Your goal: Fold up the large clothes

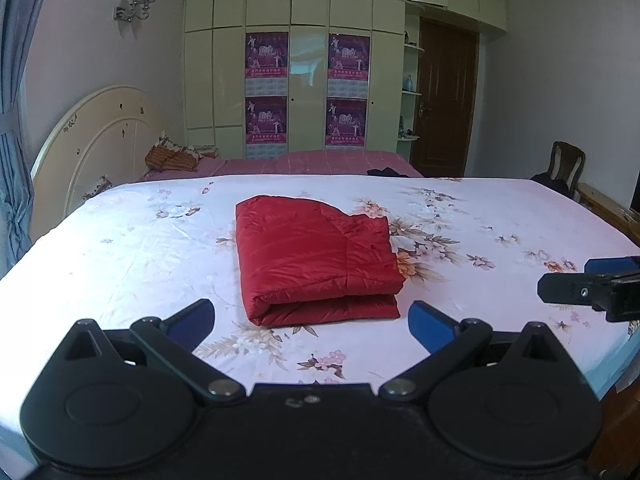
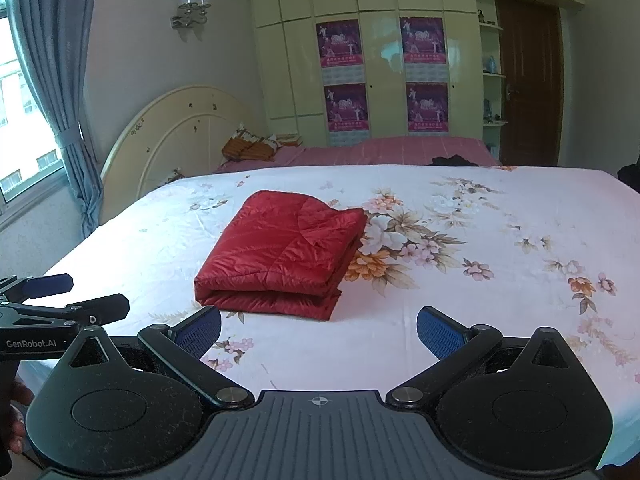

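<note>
Red jacket [image 1: 316, 258] folded, lying mid-bed on floral sheet [image 1: 120, 248]. Left gripper [image 1: 312, 320] & right gripper [image 2: 319, 330]: both spread wide, empty, near edge, clear of jacket.

Print on the four purple posters [image 1: 267, 54] on the wardrobe: too small to read. Small items on the corner shelves [image 1: 412, 92] beside the door: too small to identify. Right gripper [image 1: 588, 290] cut off by the right edge of the left wrist view; only one fingertip and part of the body show. Dark garment [image 2: 454, 160] on the far pink bed: kind unclear. Chair [image 1: 566, 164]: lower part hidden behind the floral sheet [image 1: 120, 248].
</note>
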